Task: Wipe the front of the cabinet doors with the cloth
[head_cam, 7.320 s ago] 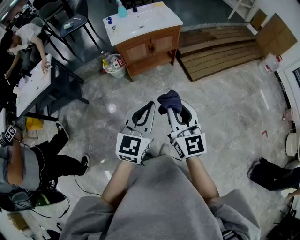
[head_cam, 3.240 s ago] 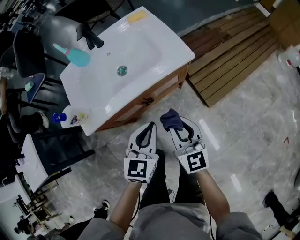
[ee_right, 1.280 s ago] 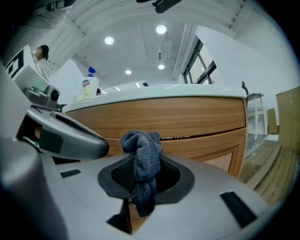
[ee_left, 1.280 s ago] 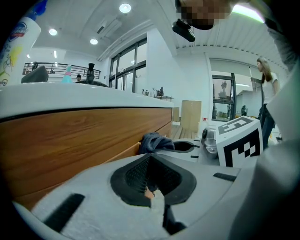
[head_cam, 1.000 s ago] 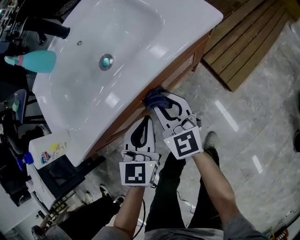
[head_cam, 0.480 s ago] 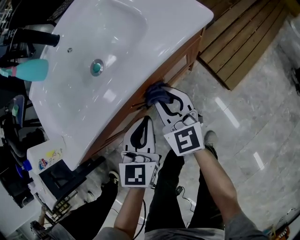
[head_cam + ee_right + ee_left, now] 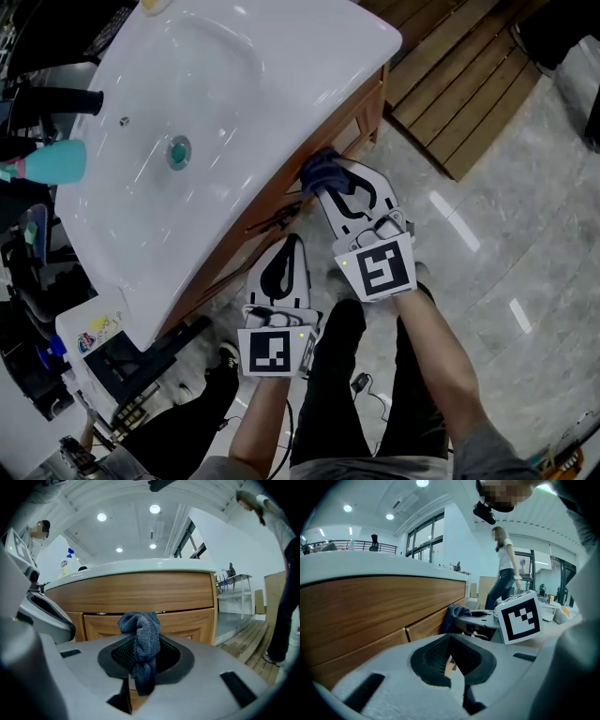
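Note:
My right gripper point(image 7: 328, 178) is shut on a dark blue cloth point(image 7: 322, 169). It holds the cloth up against the wooden cabinet door front point(image 7: 361, 117) just under the sink rim. In the right gripper view the bunched cloth point(image 7: 140, 641) hangs between the jaws, with the panelled doors point(image 7: 183, 620) close behind it. My left gripper point(image 7: 292, 244) hovers lower and to the left, shut with nothing in it. From the left gripper view point(image 7: 451, 644) I see the cloth point(image 7: 451, 615) against the door point(image 7: 426, 623).
A white sink basin point(image 7: 244, 84) tops the cabinet, with a black faucet point(image 7: 56, 98) and a teal bottle point(image 7: 42, 159) at its far side. A slatted wooden platform point(image 7: 459, 84) lies to the right on the marble floor point(image 7: 506, 244). A person point(image 7: 506, 573) stands behind.
I have walked up to the sink cabinet. In the last second my right gripper slid the cloth along the door front toward the cabinet's right end; the left gripper stayed put.

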A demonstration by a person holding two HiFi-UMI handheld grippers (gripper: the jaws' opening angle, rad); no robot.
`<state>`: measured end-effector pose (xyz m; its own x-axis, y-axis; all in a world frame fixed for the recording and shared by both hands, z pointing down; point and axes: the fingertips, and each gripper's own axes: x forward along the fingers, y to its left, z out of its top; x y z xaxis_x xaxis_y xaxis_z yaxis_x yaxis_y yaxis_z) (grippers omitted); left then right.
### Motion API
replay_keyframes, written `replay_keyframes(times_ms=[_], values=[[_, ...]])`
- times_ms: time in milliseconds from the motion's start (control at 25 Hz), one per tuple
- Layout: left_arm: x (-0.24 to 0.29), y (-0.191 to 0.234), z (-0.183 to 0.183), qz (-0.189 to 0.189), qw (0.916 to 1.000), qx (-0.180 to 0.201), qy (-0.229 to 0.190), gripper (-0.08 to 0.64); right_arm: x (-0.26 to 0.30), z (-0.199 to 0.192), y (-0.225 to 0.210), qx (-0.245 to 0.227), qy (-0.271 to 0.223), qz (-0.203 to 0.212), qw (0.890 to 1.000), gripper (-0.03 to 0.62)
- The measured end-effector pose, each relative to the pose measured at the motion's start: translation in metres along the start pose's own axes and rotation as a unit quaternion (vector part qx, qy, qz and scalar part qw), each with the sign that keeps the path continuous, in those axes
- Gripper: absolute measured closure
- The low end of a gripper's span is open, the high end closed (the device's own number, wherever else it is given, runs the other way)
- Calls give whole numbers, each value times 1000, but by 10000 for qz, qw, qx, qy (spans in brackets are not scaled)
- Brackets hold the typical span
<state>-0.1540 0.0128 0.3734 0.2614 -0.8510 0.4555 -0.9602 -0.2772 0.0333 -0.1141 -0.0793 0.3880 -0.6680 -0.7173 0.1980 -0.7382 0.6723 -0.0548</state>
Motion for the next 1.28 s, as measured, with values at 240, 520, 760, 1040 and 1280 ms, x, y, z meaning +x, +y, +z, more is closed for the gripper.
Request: replay_keyframes(times_ms=[240,520,760,1040,1280], values=[[12,-4,6,-22,9999,102,-48,554,0,1,-34,24,50,-213,9998,509],[27,-12,13,-76,9998,188,-56,554,0,1,-54,7,41,-272,9996,509],[36,-19,12,-68,9999,124,50,554,-1,1,-79,34,87,-436,9990,509],[44,-29,16,-164,9997,168,23,554,-3,4,-102,-15,141,-672,9976,509],[44,-30,12,-141,9998,117,102,554,-3,9,-129,55,33,-1060,9943,509]])
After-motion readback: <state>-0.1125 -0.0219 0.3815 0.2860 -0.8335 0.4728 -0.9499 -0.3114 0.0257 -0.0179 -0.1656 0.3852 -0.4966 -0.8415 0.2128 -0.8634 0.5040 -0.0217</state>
